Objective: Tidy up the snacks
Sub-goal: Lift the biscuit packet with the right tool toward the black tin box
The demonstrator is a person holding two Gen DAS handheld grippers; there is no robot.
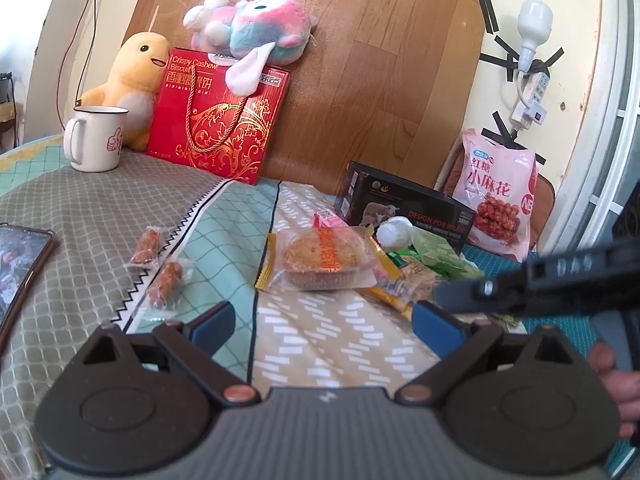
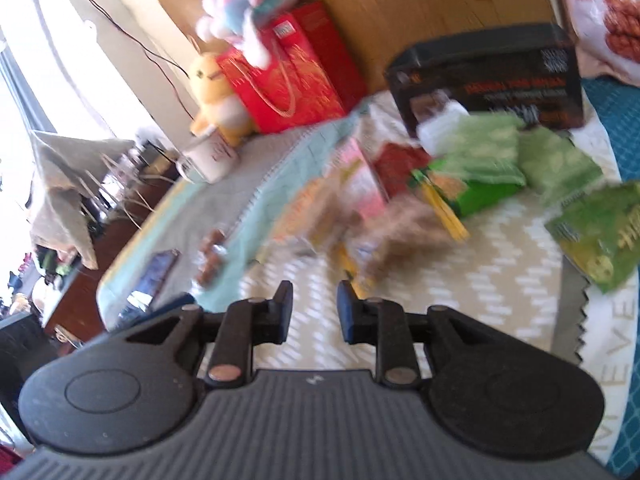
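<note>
My left gripper [image 1: 324, 320] is open and empty, low over the patterned tablecloth [image 1: 100, 216]. A wrapped mooncake [image 1: 320, 258] lies just ahead of it. Two small wrapped twist snacks [image 1: 160, 264] lie to the front left. A pile of snacks lies at right: green packets [image 1: 436, 250], a pink packet [image 1: 326, 219] and a white round one [image 1: 394, 232]. My right gripper [image 2: 314, 308] is open by a narrow gap and empty, short of a blurred pile: brown wrapped snack [image 2: 400, 232], pink packet [image 2: 362, 184], green packets [image 2: 484, 152]. Its body [image 1: 560, 280] crosses the left wrist view.
A red biscuit gift box [image 1: 220, 120], a yellow plush [image 1: 132, 80] and a white mug [image 1: 96, 138] stand at the back left. A black box [image 1: 408, 208] and a pink snack bag [image 1: 500, 196] stand at the back right. A phone [image 1: 20, 264] lies at left.
</note>
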